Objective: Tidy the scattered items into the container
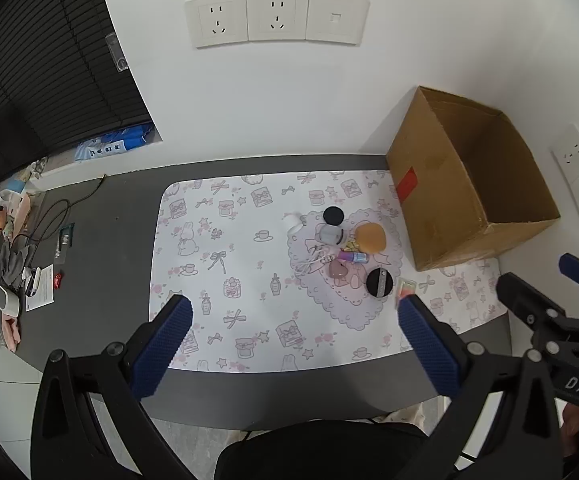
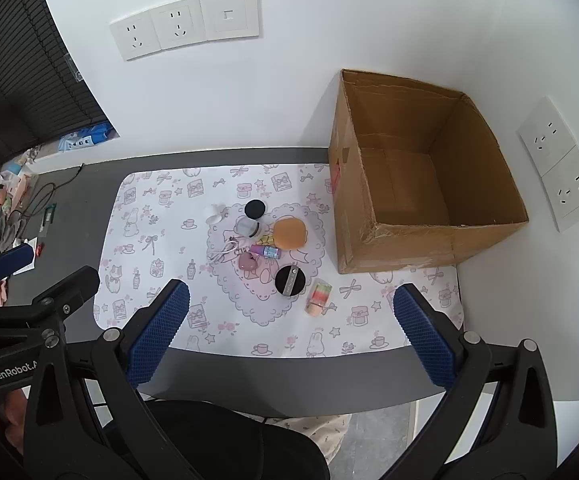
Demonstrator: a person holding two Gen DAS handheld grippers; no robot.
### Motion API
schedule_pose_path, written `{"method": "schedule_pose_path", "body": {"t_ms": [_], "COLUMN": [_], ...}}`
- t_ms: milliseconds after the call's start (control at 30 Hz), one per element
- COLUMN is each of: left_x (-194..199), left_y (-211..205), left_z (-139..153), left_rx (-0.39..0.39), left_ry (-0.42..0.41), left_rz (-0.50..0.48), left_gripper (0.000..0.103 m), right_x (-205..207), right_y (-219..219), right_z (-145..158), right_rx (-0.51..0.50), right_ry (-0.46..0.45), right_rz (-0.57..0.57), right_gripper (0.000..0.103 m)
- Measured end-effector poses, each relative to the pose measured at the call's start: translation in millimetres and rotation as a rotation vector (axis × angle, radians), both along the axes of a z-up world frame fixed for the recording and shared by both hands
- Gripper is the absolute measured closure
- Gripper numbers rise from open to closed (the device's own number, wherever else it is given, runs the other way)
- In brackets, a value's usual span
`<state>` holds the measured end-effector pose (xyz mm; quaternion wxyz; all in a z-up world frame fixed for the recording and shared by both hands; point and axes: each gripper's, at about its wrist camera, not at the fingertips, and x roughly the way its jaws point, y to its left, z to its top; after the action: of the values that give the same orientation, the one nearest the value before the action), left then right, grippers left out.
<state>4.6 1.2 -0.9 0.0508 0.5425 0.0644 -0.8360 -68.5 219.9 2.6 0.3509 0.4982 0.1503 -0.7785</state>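
Both grippers hang above the near edge of the table [image 2: 89,184], and both are empty. The left gripper [image 1: 295,344] has its blue fingers [image 1: 167,344] wide apart. The right gripper [image 2: 291,332] has its fingers [image 2: 157,332] wide apart too.

A white mat [image 2: 161,280] with bunny and bow pictures lies on the dark table. The small things sit in a bunch on a heart shape near the middle of the mat. There is an orange sponge [image 2: 290,233], a black round lid [image 2: 255,209], a little grey jar [image 2: 247,227], a pink heart [image 2: 248,261], a small purple tube [image 2: 267,251], a white cord [image 2: 225,252] and a black round case [image 2: 289,280]. A striped tube [image 2: 318,297] lies just beside the heart shape.

The brown box [image 2: 409,248] stands at the right end of the table, by the wall. It is open on top, and nothing is inside it.
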Motion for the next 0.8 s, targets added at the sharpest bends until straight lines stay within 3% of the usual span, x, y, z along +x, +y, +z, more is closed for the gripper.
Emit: {"method": "schedule_pose_path", "body": {"t_ms": [800], "left_x": [2.4], "left_y": [-2.1], "left_z": [3.6], "left_rx": [0.0], "left_ry": [0.008], "left_rz": [-0.012], "left_gripper": [0.0], "right_x": [-0.1], "right_y": [2.9], "right_z": [-1.2], "right_rx": [-0.017], "right_ry": [0.003], "right_rz": [-0.004], "right_gripper": [0.0]}}
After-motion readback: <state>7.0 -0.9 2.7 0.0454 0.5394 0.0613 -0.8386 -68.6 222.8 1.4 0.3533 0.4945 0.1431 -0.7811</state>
